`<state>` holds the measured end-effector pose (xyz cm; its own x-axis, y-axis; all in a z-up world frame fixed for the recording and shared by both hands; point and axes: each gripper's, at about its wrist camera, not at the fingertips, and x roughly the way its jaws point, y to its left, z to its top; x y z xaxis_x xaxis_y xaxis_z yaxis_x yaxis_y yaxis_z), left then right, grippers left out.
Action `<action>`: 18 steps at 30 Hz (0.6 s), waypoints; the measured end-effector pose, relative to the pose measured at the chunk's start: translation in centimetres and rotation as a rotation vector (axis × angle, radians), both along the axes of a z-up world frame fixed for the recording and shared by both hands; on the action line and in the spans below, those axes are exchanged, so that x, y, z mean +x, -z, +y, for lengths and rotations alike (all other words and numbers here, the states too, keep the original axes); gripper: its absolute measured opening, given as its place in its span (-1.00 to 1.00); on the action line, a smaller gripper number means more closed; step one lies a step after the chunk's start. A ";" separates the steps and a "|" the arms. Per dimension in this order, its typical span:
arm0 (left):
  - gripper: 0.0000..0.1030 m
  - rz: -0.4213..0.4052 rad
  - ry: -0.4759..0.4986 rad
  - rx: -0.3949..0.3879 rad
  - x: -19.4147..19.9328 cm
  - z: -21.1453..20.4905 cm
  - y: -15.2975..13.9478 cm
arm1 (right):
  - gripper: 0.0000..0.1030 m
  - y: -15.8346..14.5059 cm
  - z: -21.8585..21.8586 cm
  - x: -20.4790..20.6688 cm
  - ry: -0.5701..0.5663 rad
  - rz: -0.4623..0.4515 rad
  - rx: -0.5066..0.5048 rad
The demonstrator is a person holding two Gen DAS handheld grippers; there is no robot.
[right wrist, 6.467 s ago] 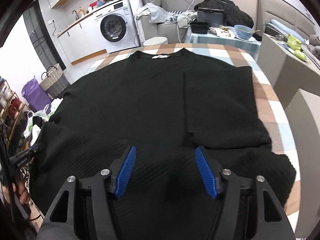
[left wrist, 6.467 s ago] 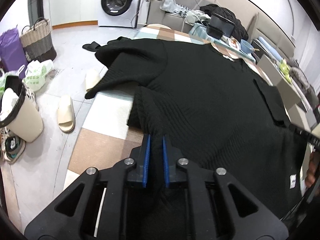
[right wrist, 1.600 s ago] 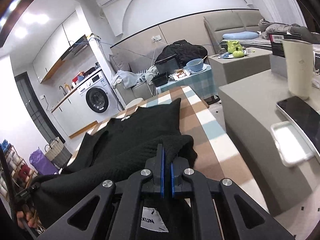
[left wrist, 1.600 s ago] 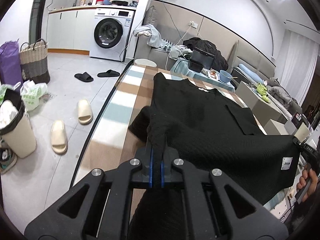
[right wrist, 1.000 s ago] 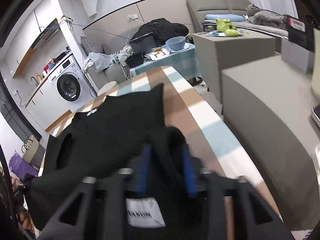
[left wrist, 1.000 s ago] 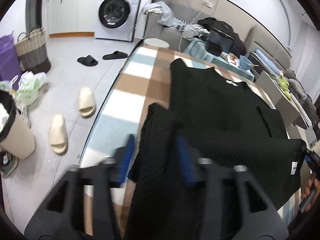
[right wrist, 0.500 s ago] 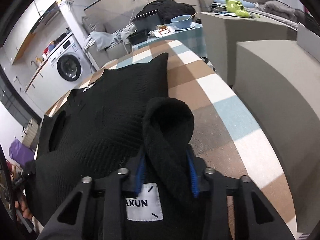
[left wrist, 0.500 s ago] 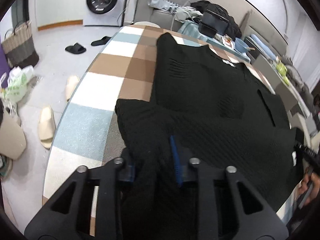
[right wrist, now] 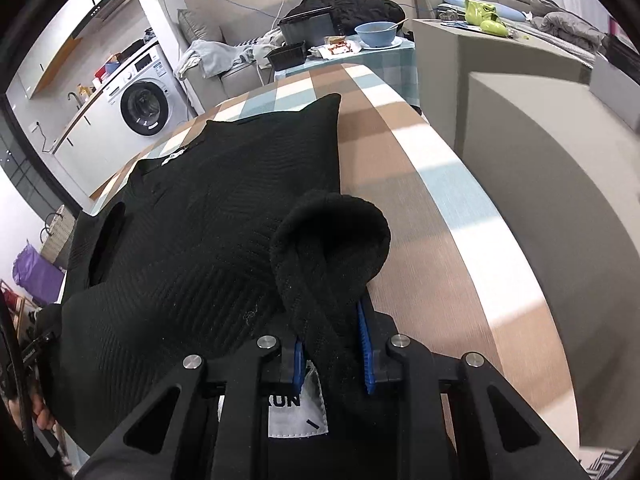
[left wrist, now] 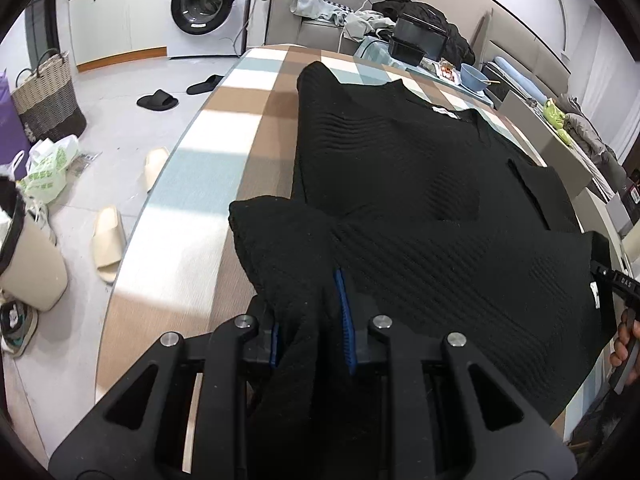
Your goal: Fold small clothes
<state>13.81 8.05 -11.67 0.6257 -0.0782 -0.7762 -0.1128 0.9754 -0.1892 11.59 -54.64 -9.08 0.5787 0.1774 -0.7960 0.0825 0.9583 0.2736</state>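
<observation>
Black sweater (left wrist: 400, 184) bunches between both parted tools (left wrist: 308, 320) (right wrist: 330, 344), hiding whether either grips it.

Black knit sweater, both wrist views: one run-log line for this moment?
item: black knit sweater | surface: checked table | left tool: open, hem between fingers | right tool: open, hem between fingers | fold: bottom hem lying over body

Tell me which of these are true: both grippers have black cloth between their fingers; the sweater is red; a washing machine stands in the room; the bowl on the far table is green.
1. Both grippers have black cloth between their fingers. True: the left gripper and the right gripper each have the sweater bunched between open fingers.
2. The sweater is red. False: it is black.
3. A washing machine stands in the room. True.
4. The bowl is green. False: it is blue.
</observation>
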 end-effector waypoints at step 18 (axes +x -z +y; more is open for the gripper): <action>-0.15 -0.046 -0.139 -0.079 -8.9 3.6 -1.1 | -0.24 -0.4 -4.0 -7.9 0.091 -0.042 0.074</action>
<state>4.88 11.67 -10.62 0.6694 -0.0481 -0.7414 -0.2347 0.9331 -0.2725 3.67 -58.60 -8.63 0.6274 0.1798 -0.7577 0.1557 0.9244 0.3483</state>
